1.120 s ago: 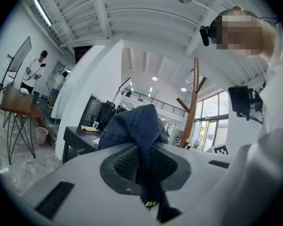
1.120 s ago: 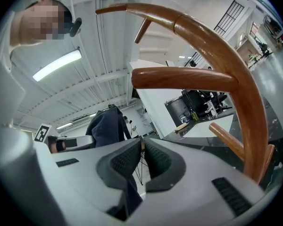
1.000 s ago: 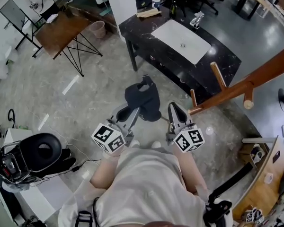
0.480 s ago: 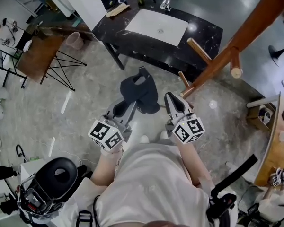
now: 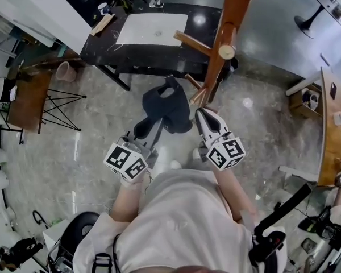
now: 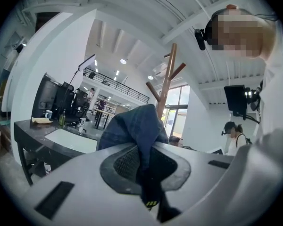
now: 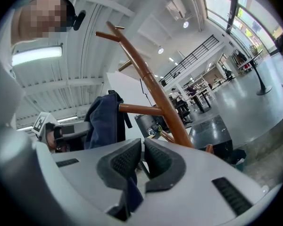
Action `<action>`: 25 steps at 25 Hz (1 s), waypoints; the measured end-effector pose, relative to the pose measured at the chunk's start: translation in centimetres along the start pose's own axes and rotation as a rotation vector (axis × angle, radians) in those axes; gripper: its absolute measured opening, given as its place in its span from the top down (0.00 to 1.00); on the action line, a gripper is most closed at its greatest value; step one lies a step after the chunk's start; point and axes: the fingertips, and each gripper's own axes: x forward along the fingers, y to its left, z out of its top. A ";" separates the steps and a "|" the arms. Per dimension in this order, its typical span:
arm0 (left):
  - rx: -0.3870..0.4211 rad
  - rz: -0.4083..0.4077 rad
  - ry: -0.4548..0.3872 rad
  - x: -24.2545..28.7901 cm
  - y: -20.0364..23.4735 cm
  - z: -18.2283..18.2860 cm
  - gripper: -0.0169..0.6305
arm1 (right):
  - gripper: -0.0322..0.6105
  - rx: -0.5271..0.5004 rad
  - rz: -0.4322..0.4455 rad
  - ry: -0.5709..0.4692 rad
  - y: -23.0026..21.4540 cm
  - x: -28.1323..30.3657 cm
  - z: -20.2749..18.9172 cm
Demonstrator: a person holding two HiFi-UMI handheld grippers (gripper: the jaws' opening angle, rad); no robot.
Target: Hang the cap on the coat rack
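while the left gripper (image 5: 157,124) clamps the cap (image 5: 167,104), the right gripper (image 5: 200,115) seems closed on its edge, near the coat rack (image 5: 227,21).

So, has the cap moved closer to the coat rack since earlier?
Yes, toward it: the cap now hangs just left of the coat rack, the gap nearly gone.

Matt cloth cap (image 5: 166,108), smooth wooden coat rack (image 5: 231,16)

Bright, even lighting, with strong fisheye distortion at the edges.
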 end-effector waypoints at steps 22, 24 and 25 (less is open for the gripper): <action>-0.009 -0.185 0.078 7.6 -4.1 -3.8 0.91 | 0.89 0.012 -0.252 -0.073 -6.7 -7.7 1.6; -0.014 -0.180 0.096 8.0 -4.0 -4.1 0.91 | 0.89 0.017 -0.265 -0.074 -7.0 -8.0 1.4; -0.016 -0.178 0.104 8.2 -3.9 -4.3 0.91 | 0.89 0.018 -0.271 -0.074 -7.1 -8.1 1.2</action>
